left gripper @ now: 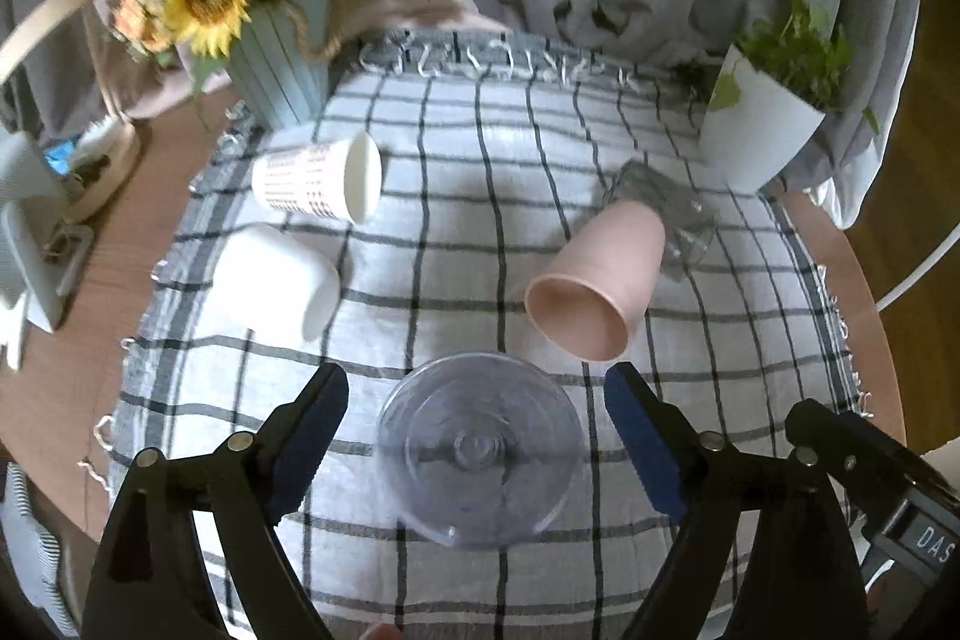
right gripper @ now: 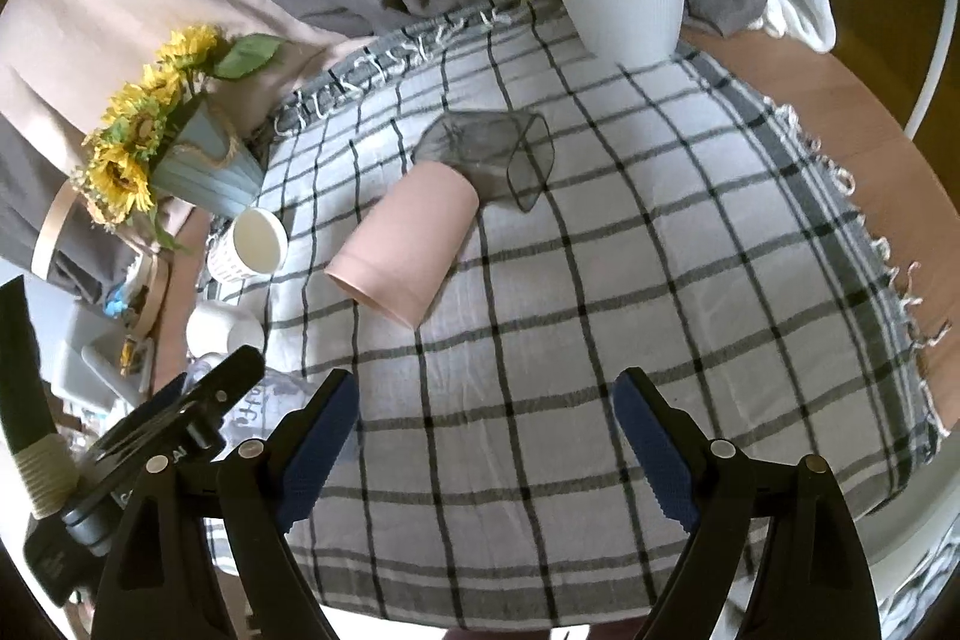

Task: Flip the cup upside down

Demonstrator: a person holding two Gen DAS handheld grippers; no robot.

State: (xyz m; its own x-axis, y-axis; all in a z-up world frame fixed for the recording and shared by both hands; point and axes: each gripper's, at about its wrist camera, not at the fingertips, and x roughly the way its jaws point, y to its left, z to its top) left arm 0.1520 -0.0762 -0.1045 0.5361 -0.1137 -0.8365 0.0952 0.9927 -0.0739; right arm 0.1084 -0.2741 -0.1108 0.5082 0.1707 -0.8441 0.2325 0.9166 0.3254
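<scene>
A clear plastic cup [left gripper: 480, 451] stands upside down on the checked cloth [left gripper: 480, 232], its base facing up. My left gripper [left gripper: 477, 388] is open, its blue pads on either side of that cup and apart from it. A pink cup [left gripper: 591, 280] lies on its side, also in the right wrist view [right gripper: 408, 247]. A patterned white cup [left gripper: 318, 184] and a plain white cup [left gripper: 276, 277] lie on their sides at the left. A grey clear cup [right gripper: 489, 154] lies behind the pink one. My right gripper [right gripper: 486, 403] is open and empty over the cloth [right gripper: 660, 280].
A sunflower pot [left gripper: 282, 64] stands at the back left and a white plant pot [left gripper: 762, 130] at the back right. Grey curtains hang behind. The round wooden table edge [right gripper: 888, 100] shows past the cloth. Clutter sits left of the table.
</scene>
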